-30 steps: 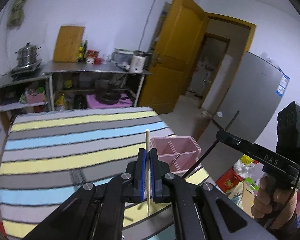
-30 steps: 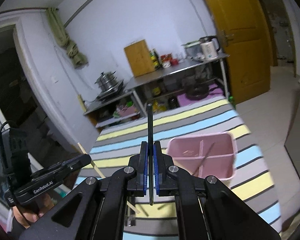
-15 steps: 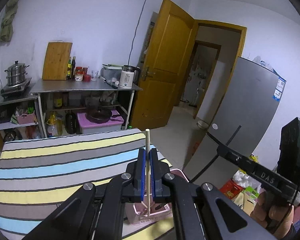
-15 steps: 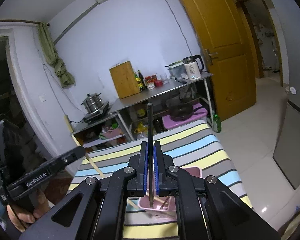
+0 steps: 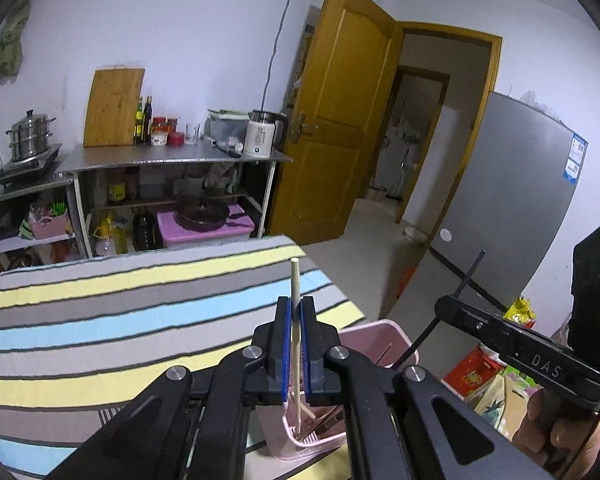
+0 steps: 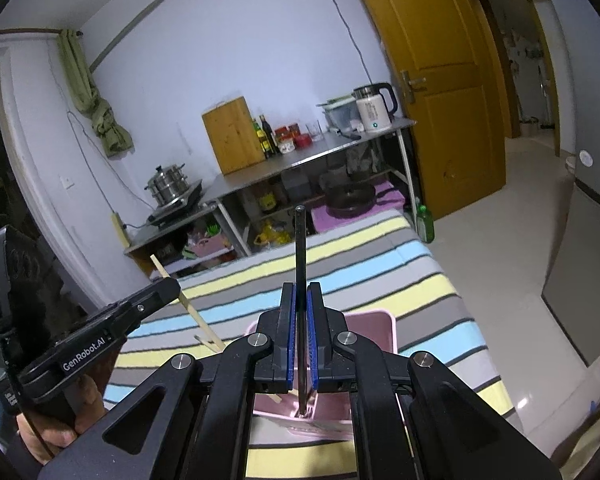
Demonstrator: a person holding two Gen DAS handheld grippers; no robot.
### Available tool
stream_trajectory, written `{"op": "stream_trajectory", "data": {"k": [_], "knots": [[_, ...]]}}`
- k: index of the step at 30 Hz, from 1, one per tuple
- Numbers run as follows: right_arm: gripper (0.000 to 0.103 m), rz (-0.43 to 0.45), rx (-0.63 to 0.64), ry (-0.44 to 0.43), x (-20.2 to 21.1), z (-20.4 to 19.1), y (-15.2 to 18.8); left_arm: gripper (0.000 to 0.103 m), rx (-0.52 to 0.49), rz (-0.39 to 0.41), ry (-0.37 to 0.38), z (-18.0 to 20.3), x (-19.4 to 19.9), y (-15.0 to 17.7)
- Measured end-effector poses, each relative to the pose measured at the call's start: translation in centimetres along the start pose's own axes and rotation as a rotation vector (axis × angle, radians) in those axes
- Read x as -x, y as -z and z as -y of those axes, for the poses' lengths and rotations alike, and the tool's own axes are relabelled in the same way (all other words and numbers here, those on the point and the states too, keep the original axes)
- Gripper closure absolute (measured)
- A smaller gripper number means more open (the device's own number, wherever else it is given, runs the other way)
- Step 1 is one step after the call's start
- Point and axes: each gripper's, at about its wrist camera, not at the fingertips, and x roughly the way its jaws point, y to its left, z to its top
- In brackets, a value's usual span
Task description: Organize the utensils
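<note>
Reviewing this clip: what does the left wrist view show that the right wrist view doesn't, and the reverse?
Only the left wrist view shows the grey fridge with its blue label, the lit room past the open door, and the bags on the floor beside the right claw's handle.

Only the right wrist view shows the green cloth hung on the wall, the air conditioner's edge, and a green bottle on the floor.

Both show the pink utensil box on the striped tablecloth, the wooden chopstick in the left claw, the black chopstick in the right claw, the steel shelf and kettle.
</note>
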Motion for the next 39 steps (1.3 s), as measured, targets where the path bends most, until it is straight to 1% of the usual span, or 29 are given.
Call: {"op": "stream_trajectory", "data": {"k": [5,11,13,15,20,28,36,39], "knots": [[0.098,-0.047,-0.006,0.009,-1.4,0.6,1.3,0.099,-0.008,-0.031,-0.006,-0.4,-1.1,1.6],[0.098,-0.092,-0.035,0.008,-2.4,1.3,2.2,0.098,-0.005,-0.043,0.001,-1.0,-1.2,2.6],[0.095,-0.098,-0.037,0.008,-2.4,1.5,2.3,0.098,0.001,-0.046,0.002,-1.1,-0.9,2.8],[0.09,-0.092,-0.035,0.013,-2.0,1.4,2.4,0.097,0.005,-0.039,0.005,-1.2,-0.2,2.8],[0.088,-0.068,-0.039,0.02,-0.6,1.4,2.2,0.093,0.007,-0.014,0.003,-1.5,1.8,2.9],[0.087,-0.033,-0.032,0.02,2.2,1.1,2.6,0.092,0.03,0.024,-0.009,-2.3,5.7,3.6],[0.087,-0.02,0.045,-0.023,4.6,-1.5,4.7,0.092,0.043,0.038,-0.026,-3.0,9.7,6.6],[0.087,-0.023,0.074,-0.043,5.3,-2.3,5.9,0.092,0.048,0.04,-0.046,-3.3,11.0,8.0]]}}
